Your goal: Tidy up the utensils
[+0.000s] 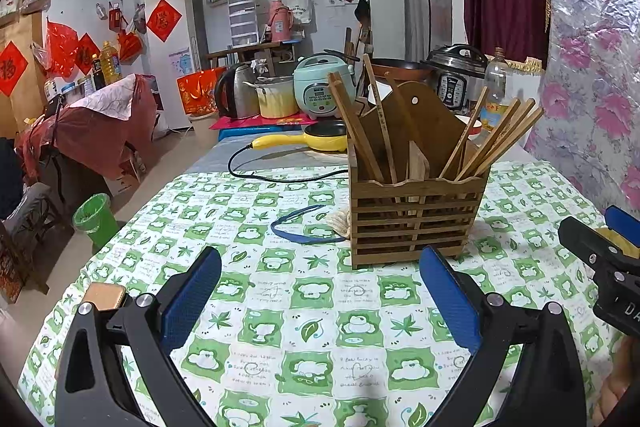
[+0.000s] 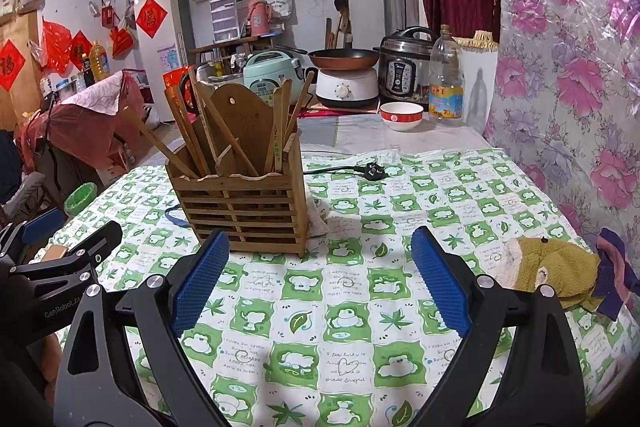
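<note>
Both tongs — left tongs [image 1: 320, 307], right tongs [image 2: 320, 291] — hang wide and empty over our surface [image 2: 360, 347]; the wooden holder [image 1: 416, 219] stands upright at one o'clock, chopsticks [image 1: 496, 143] already leaning inside — nothing loose to grab.

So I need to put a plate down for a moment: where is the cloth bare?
Bare cloth lies between both open grippers, left gripper and right gripper, and the wooden utensil holder. More lies between holder and plug. Crowded: blue band left of holder, plush cloth right, appliances behind.
</note>
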A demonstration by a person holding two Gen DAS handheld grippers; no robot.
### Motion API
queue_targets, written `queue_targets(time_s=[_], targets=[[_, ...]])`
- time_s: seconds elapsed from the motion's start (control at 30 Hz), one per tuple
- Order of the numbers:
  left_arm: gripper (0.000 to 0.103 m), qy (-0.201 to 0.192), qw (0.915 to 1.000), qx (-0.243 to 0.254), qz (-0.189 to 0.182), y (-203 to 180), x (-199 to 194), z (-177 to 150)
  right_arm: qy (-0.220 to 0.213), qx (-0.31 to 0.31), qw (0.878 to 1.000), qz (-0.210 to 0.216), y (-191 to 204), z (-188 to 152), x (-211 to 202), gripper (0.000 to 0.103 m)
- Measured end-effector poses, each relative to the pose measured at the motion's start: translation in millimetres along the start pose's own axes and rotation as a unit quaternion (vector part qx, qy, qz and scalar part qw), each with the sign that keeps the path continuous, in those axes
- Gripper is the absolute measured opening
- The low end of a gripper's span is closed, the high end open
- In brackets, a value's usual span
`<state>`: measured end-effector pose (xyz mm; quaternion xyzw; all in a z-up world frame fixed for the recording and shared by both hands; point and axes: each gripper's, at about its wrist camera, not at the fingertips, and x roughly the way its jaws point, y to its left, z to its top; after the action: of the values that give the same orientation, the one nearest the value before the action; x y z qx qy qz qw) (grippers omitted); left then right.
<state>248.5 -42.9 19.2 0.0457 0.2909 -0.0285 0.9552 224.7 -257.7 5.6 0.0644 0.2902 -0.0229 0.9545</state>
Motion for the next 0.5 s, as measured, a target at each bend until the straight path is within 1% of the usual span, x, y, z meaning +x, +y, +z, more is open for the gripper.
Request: queue_targets(time_s=[0.5], targets=[[0.097, -0.004, 1.0, 0.008, -0.001, -0.5, -2.3, -3.1, 0.0, 0.0, 1.0, 0.001, -0.4, 0.0, -0.3, 0.09]])
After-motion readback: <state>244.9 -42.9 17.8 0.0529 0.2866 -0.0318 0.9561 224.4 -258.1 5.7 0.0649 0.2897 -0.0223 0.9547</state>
